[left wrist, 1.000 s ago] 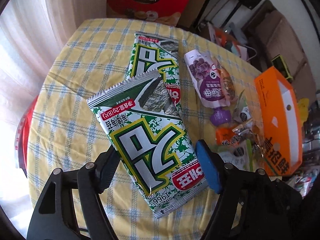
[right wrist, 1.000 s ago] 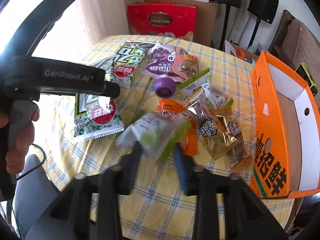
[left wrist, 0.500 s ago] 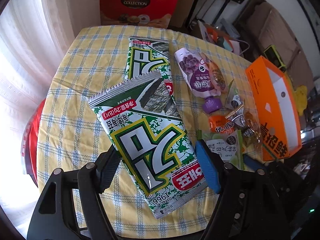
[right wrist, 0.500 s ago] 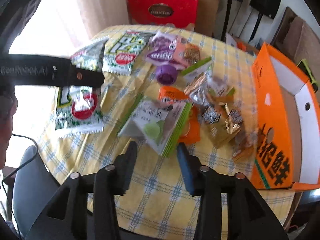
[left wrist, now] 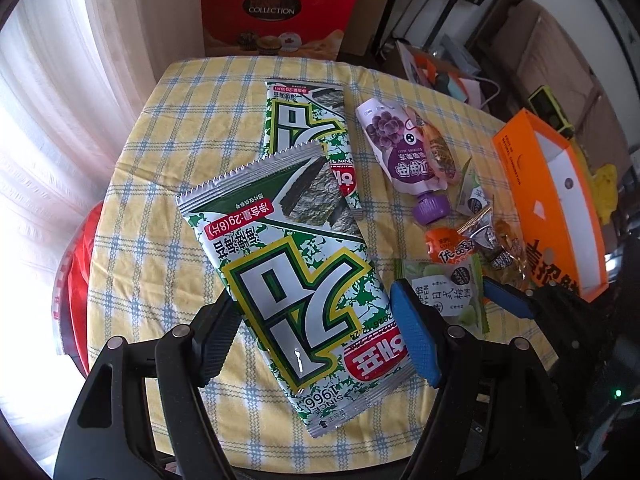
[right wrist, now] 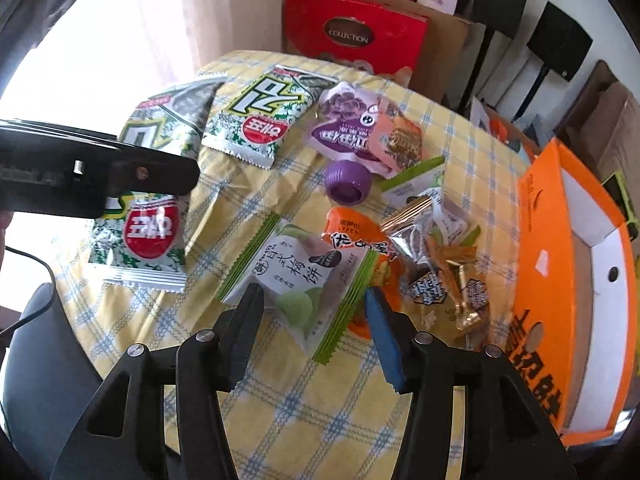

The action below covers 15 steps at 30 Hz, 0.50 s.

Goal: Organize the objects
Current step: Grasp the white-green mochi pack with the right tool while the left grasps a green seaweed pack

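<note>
Lying between the spread fingers of the left claw [left wrist: 312, 328]: a green-and-white seaweed packet [left wrist: 288, 280], slanted, its red-badge end nearest the camera. Whether the pads press its edges or merely flank it cannot be told; fingers wide apart, packet seemingly flat on the yellow checked tabletop [left wrist: 192, 128]. Overlapping a second seaweed packet [left wrist: 308, 128] at its far end.

Sitting in front of the released right claw [right wrist: 312, 312], with the near corner of a pale green plum-snack packet [right wrist: 304, 276] between its parted fingers, neither pad visibly touching. Resting partly on an orange snack packet [right wrist: 352, 236] just behind. Farther back, a purple-capped grape jelly pouch [right wrist: 344, 128]; to the right, a heap of small wrapped sweets [right wrist: 444, 268], then an open orange box [right wrist: 560, 264] at the tabletop's right edge.
</note>
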Tool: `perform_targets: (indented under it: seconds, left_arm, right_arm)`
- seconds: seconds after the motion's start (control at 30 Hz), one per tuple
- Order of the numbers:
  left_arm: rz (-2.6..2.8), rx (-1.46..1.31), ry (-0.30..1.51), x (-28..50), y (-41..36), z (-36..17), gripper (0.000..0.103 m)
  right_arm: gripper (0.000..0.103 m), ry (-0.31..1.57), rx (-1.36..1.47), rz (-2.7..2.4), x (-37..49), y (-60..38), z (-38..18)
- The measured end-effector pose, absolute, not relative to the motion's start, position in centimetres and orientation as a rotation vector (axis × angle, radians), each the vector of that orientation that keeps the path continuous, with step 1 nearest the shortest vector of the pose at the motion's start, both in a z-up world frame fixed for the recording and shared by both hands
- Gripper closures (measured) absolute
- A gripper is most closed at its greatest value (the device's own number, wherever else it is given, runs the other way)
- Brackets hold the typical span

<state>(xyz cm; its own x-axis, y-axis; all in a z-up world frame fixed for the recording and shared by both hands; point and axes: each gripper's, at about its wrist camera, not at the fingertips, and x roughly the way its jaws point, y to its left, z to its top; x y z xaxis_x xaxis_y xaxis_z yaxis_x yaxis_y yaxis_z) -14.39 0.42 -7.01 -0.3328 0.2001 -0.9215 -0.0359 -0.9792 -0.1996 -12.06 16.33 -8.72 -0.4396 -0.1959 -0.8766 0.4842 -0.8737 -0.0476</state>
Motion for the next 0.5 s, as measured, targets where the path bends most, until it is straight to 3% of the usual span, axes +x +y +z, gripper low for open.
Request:
perform_targets:
  seconds: [0.1,0.37,0.5]
  left_arm:
    - [2.444,-1.718,-0.215,-14.3,0.2,-6.9,0.032]
    - [2.446,-1.713,-0.226,-14.1,-0.4,-6.7,0.032]
    - [2.45,-1.712,-0.24,-13.9,-1.0,-6.7,0.032]
  right_arm:
    - [0.049,0.417,1.356,-2.308,-12.1,16.1,-8.7]
    - [0.035,0.453,1.312,-2.309,-11.9,15.0,-8.2]
    - [0.033,0.419,1.329,-2.302,-12.3,14.9,-8.4]
